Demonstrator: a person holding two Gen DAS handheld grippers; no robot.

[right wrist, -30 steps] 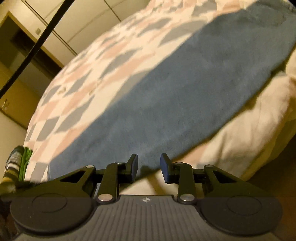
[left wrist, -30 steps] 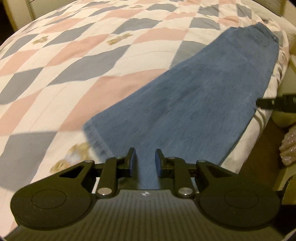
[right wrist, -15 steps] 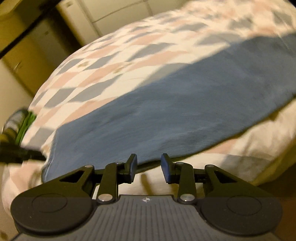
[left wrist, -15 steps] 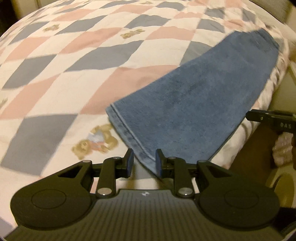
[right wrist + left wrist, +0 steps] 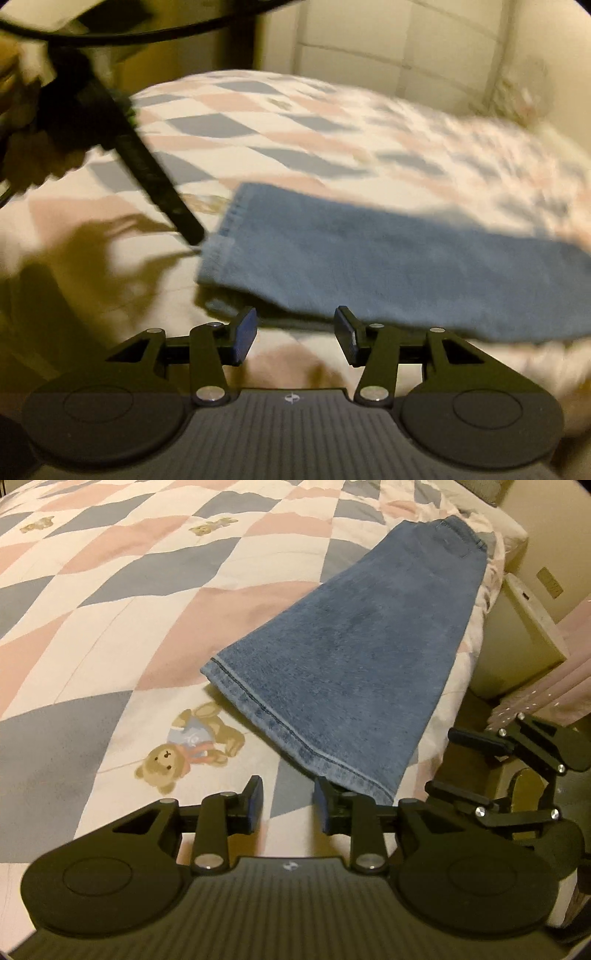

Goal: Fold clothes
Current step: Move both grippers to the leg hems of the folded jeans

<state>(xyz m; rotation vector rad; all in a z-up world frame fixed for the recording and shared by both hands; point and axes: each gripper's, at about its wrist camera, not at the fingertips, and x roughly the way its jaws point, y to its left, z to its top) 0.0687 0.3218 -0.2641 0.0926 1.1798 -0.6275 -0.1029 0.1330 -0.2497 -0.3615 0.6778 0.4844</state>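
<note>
Jeans (image 5: 362,664) flat along the edge of the quilted bed (image 5: 155,602), hem nearest. Left gripper (image 5: 288,805) just before the hem, fingers apart, empty. Right gripper (image 5: 295,332) likewise spread, gripping nothing.

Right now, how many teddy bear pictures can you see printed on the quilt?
3 in the left view: one big teddy bear just beside the jeans hem, two small ones far up the quilt, at and. The jeans may hide more.

Both wrist cameras look low across the bed (image 5: 155,602), sharing the jeans (image 5: 362,657) hem up close.
</note>
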